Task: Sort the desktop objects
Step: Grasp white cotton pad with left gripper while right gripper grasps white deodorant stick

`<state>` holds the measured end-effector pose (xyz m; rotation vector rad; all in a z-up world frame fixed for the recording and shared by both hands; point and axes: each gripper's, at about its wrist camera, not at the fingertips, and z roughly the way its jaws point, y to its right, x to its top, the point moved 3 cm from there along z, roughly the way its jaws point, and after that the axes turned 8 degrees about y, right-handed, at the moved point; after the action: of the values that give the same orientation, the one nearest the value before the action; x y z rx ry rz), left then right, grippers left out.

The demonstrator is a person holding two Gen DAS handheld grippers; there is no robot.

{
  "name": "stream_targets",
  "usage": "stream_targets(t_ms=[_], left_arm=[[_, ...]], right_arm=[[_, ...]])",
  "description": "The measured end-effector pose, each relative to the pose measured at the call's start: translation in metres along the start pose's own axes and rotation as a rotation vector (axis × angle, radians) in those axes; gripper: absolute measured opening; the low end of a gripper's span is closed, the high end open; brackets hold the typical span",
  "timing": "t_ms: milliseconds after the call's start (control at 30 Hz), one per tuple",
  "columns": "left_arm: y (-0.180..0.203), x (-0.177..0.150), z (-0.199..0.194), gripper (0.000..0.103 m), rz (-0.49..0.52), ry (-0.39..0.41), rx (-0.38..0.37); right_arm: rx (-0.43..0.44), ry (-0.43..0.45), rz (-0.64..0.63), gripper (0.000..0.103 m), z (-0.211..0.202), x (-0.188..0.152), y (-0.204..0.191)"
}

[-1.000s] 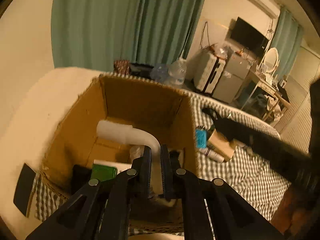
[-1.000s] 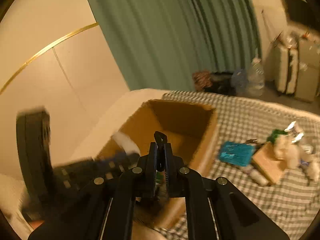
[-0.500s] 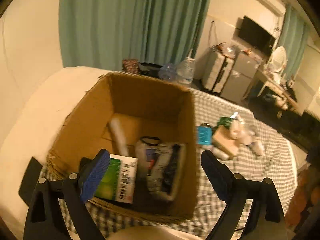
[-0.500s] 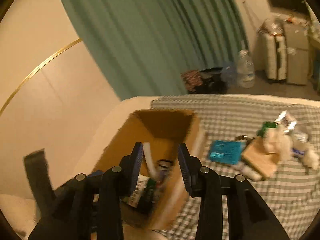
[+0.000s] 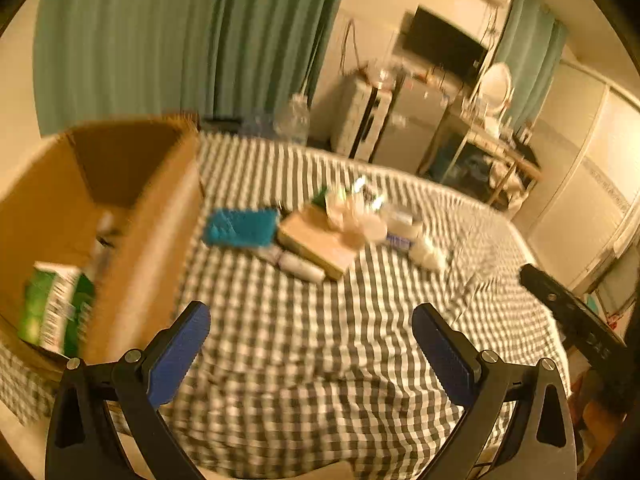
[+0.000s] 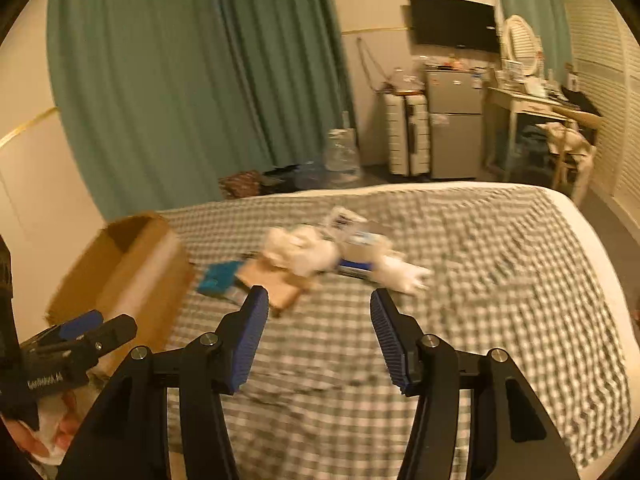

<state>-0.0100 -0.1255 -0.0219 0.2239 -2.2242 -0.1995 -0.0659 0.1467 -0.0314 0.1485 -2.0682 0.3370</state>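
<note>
An open cardboard box (image 5: pixel 152 232) stands at the left on the checked cloth (image 5: pixel 320 340), with a green carton (image 5: pixel 56 312) inside. It also shows in the right wrist view (image 6: pixel 132 276). A pile lies mid-cloth: a blue packet (image 5: pixel 240 227), a tan box (image 5: pixel 316 240), a white tube (image 5: pixel 300 266) and white crumpled items (image 5: pixel 352 212). The pile also shows in the right wrist view (image 6: pixel 312 256). My left gripper (image 5: pixel 312 332) is open and empty, right of the box. My right gripper (image 6: pixel 316 320) is open and empty, short of the pile.
The cloth covers a bed with its white edge (image 6: pixel 592 240) at the right. Green curtains (image 6: pixel 192 80), water bottles (image 6: pixel 340 156), a small fridge (image 6: pixel 452 120) and a dressing table (image 6: pixel 540 104) stand behind. The left gripper's body (image 6: pixel 76 344) shows at left in the right wrist view.
Both grippers have opened and let go over the box. Both have swung right, away from the box and toward the pile on the cloth.
</note>
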Motion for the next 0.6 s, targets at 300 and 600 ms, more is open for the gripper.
stream_targets(t_ms=[300,600], left_arm=[[0.012,0.015,0.073,0.103,-0.029,0.031,0.183],[0.021,0.048,0.171,0.103,0.027,-0.026,0.062]], right_arm=[[-0.021,-0.007,0.127,0.066,0.042,-0.017,0.057],[0.051,-0.033,0.149,0.066,0.105,0.001,0.04]])
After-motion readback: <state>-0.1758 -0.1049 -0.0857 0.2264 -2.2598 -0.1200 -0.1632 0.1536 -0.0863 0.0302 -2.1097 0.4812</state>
